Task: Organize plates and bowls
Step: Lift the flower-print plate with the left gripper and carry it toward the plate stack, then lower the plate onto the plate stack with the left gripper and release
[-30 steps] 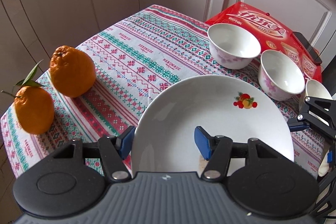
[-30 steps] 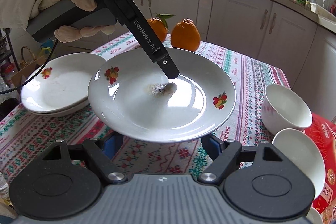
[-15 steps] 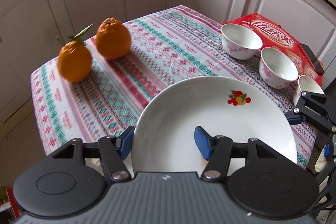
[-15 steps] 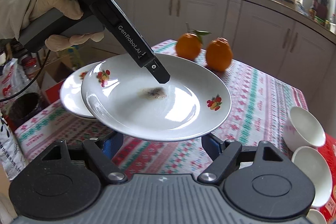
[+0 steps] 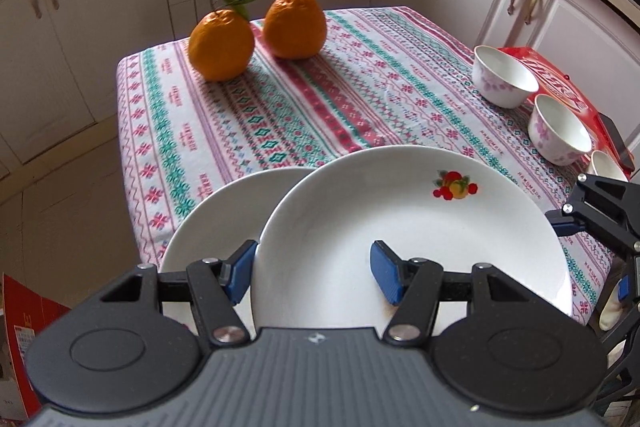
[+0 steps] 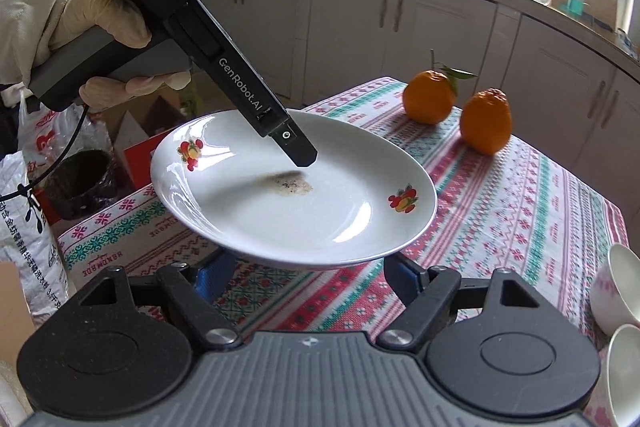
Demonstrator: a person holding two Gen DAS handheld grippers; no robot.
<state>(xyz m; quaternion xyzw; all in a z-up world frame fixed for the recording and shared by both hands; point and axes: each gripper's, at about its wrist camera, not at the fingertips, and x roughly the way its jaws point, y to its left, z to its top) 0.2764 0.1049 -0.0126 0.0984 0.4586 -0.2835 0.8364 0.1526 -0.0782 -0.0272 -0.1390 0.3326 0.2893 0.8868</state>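
My left tongs (image 5: 313, 275) are narrow and clamped on the rim of a white plate (image 5: 408, 227) with fruit prints. One blue pad lies on the plate's inner face and the other sits under its edge. From the other side, the top finger (image 6: 298, 151) presses just above a brownish smear in the dish. My gloved hand (image 6: 108, 27) grips the handle up to the left.

The plate hangs tilted in the air over the near left corner of the table (image 5: 280, 115). Its left rim overlaps a second plate (image 5: 208, 223) that lies lower on that corner, just beside it. I cannot tell whether the two touch.

My right tongs (image 6: 308, 273) stand half wide with nothing between the pads. Their tips are tucked below the near rim of the held plate and apart from it.

Two oranges (image 5: 256, 31) sit close together by the far left corner. Three bowls (image 5: 504, 75) line the right edge, partly on a red packet (image 5: 556, 79) that reaches over that edge. Between the oranges, the bowls and the plates, the middle of the striped cloth lies bare from the far edge to the plates. Beyond the left edge there are bags and boxes (image 6: 132, 143) low down.
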